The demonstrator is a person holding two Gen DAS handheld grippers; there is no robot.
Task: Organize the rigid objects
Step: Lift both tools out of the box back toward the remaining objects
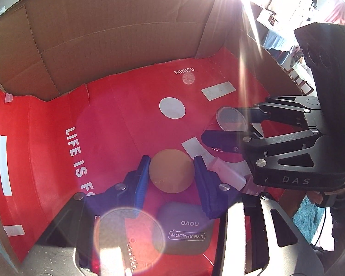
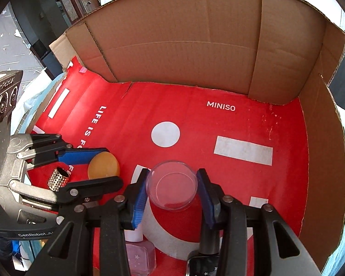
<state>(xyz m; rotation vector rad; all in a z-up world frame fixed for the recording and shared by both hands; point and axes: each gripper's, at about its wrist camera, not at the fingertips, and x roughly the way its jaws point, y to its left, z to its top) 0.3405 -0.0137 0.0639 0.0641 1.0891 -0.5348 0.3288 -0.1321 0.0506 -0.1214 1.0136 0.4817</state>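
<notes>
An orange-tan disc point(image 1: 171, 172) sits between the blue pads of my left gripper point(image 1: 172, 161), which is shut on it, low over the red floor. In the right wrist view the disc point(image 2: 103, 165) shows in the left gripper point(image 2: 113, 165) at the left. My right gripper point(image 2: 173, 172) is shut on a clear round container point(image 2: 172, 184), its pads against both sides. From the left wrist view the right gripper point(image 1: 220, 124) holds that container point(image 1: 232, 118) at the right. I cannot tell whether either object touches the floor.
Everything lies inside a cardboard box point(image 2: 184, 46) lined with red printed paper point(image 1: 117, 119). A grey eye shadow case point(image 1: 184, 227), a pink nail polish bottle point(image 2: 140, 253), a studded gold cylinder point(image 2: 58, 179) and a dark bottle point(image 2: 204, 264) lie near the grippers. The box walls point(image 1: 103, 34) rise behind.
</notes>
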